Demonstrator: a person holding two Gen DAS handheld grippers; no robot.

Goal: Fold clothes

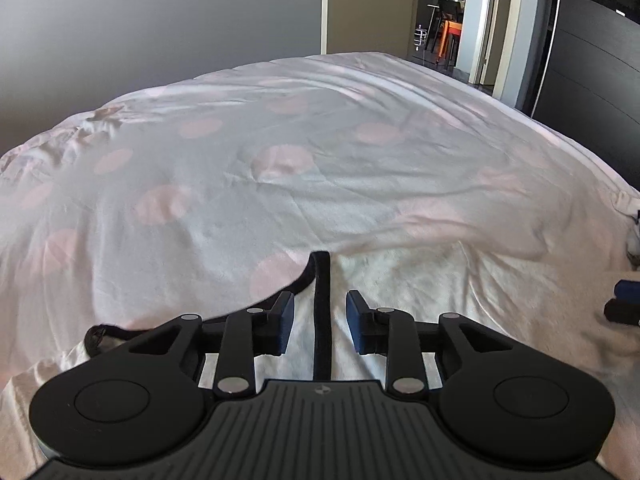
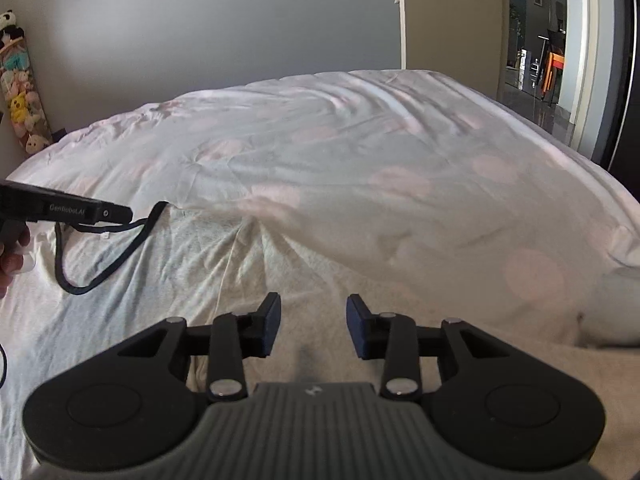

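Where the pale grey garment (image 2: 208,264) lies spread flat on the near part of the bed, trimmed with a thin black strap (image 1: 322,312) that loops across its left side. Rests on a white duvet (image 1: 280,152) dotted with faint pink circles, whose rumpled edge overlaps the garment's far side. In the left wrist view, strap running straight up between the blue pads (image 1: 286,320) of the left gripper (image 1: 320,316), clear of both; fingers spread, pinching nothing. In the right wrist view, right gripper (image 2: 313,326) hovering low over the garment's bare middle, fingers likewise spread, nothing between them. Left gripper's black body entering that view from the left edge, above the strap's loop, with part of a hand (image 2: 12,256) behind it. Beyond the bed, a grey wall, a strip of soft toys (image 2: 18,80) hanging at far left, and an open doorway (image 2: 536,40) at right.
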